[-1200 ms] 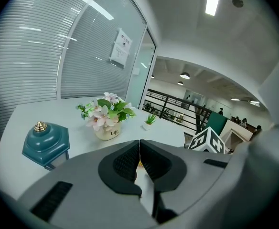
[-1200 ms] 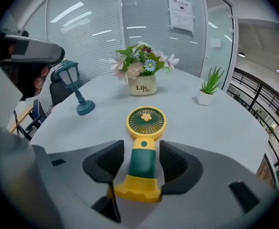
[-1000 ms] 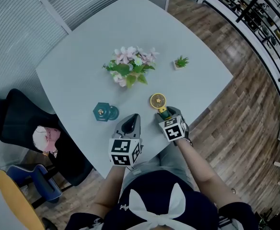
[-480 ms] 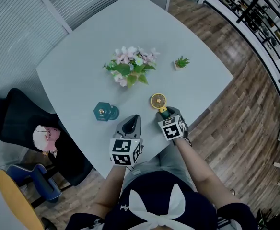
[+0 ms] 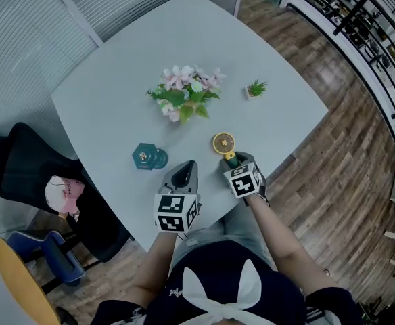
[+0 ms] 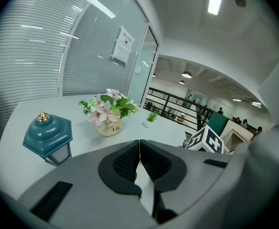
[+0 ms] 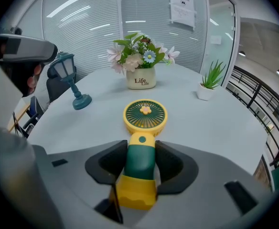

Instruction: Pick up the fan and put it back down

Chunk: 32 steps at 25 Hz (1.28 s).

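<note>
Yellow and green, a small handheld fan (image 7: pixel 144 116) lies flat on the pale counter (image 5: pixel 116 93) near its front edge, its round head pointing away from the person. The right tongs (image 7: pixel 140 162) have just been closing and now clasp the fan's green handle from both sides, pads touching it. The left tongs (image 6: pixel 139 161) are closed on nothing, held just beside the right ones. To lift well, the grip probably needs to be firm, since the head may tip down. Rising straight and level, then lowering onto the same bare patch, clear of the teal lantern (image 5: pixel 147 158) and flower pot (image 5: pixel 182 95), seems safest.
</note>
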### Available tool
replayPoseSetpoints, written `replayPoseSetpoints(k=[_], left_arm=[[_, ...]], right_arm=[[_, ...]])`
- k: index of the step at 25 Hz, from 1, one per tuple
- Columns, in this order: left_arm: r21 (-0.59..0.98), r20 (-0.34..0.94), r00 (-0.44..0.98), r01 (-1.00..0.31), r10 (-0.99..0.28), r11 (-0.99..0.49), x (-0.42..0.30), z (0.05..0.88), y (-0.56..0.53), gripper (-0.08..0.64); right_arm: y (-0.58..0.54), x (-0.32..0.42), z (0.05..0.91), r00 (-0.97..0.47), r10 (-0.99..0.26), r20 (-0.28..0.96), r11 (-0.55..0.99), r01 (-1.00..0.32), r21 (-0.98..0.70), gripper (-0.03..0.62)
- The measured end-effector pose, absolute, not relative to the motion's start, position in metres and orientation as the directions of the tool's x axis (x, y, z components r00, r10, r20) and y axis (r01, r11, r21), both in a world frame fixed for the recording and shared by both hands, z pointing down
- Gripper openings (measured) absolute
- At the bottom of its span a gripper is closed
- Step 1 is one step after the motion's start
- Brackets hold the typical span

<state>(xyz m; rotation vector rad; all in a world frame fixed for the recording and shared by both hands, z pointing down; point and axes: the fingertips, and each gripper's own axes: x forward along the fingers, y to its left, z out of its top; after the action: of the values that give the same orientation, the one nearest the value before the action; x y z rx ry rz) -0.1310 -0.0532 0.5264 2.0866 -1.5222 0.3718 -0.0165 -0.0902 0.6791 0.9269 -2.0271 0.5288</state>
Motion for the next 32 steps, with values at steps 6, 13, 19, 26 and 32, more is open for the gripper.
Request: replayPoseSetpoints(k=[6, 13, 19, 26, 32], left_arm=[[0.251, 0.504, 0.328, -0.941, -0.799, -0.228, -0.131, 0.526, -0.053, 0.021], [0.254, 0.496, 0.330, -0.940, -0.803, -0.230, -0.129, 0.524, -0.052, 0.021], [0.255, 0.491, 0.332, -0.939, -0.806, -0.231, -0.128, 0.523, -0.050, 0.021], [0.257, 0.480, 0.321, -0.941, -0.816, -0.218, -0.132, 0.520, -0.050, 0.021], [0.264, 0.473, 0.313, -0.942, -0.823, -0.207, -0.134, 0.517, -0.046, 0.021]], right_arm=[[-0.092, -0.018, 0.670, -0.401, -0.439, 0.804, 0.642, -0.766, -0.031, 0.192], [-0.091, -0.021, 0.655, -0.419, -0.454, 0.786, 0.649, -0.760, -0.031, 0.192], [-0.091, -0.022, 0.635, -0.420, -0.480, 0.770, 0.638, -0.770, -0.023, 0.192], [-0.094, -0.018, 0.604, -0.435, -0.527, 0.730, 0.617, -0.787, -0.024, 0.192], [-0.091, -0.014, 0.578, -0.438, -0.559, 0.705, 0.618, -0.786, 0.002, 0.192]])
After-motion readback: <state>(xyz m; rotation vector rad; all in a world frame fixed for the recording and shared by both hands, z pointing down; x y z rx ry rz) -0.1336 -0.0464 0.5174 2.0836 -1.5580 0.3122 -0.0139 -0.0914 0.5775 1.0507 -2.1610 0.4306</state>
